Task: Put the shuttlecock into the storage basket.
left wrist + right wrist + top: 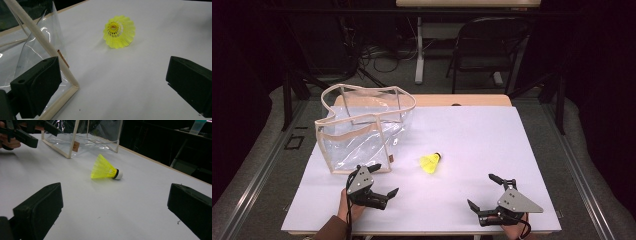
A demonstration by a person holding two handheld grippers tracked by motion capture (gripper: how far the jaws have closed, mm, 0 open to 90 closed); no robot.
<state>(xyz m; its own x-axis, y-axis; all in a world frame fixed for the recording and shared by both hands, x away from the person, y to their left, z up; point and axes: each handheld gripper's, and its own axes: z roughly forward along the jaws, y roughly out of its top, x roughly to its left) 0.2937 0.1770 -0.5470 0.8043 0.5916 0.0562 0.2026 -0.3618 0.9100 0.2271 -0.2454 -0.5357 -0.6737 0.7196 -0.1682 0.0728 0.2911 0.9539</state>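
Mostly bare white table (462, 200) — dim room, perhaps a chair (489, 40) behind.

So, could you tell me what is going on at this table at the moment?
A person holds a two-jaw gripper in each hand over a white table. The left gripper and right gripper are both open and hold nothing. A yellow plastic shuttlecock lies on its side between them, beside a clear plastic bag with beige trim, standing open and apparently empty.
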